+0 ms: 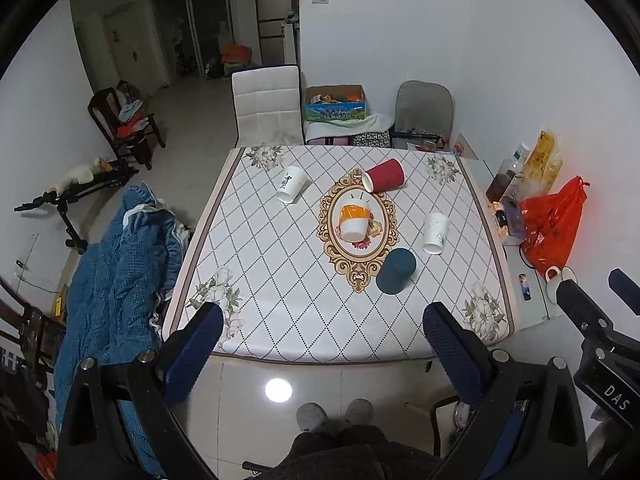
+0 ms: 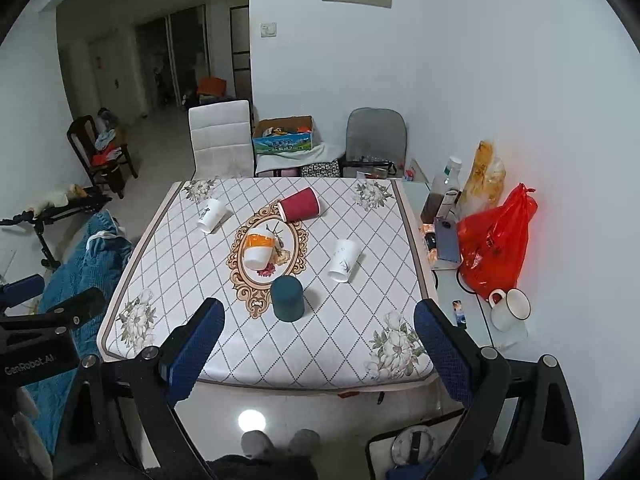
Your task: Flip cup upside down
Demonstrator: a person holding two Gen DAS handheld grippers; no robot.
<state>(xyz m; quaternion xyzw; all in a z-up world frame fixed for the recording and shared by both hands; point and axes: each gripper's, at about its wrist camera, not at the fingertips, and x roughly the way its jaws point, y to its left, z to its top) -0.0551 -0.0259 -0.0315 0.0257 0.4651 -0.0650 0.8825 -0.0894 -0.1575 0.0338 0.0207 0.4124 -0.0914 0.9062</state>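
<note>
- Left gripper (image 1: 322,344) and right gripper (image 2: 316,338): fingers spread wide, empty, held back from the table (image 2: 360,360).
- Teal cup (image 2: 287,299) stands inverted just ahead; red cup (image 2: 300,204) lies sideways, farther beyond.
- Approach the red cup's sides squarely, squeeze gently.

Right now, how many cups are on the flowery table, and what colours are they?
White cups: 2, one at the far left and one at the right
Red cup: 1
Orange and white cup: 1
Dark teal cup: 1
Total: 5 cups on the table
</note>
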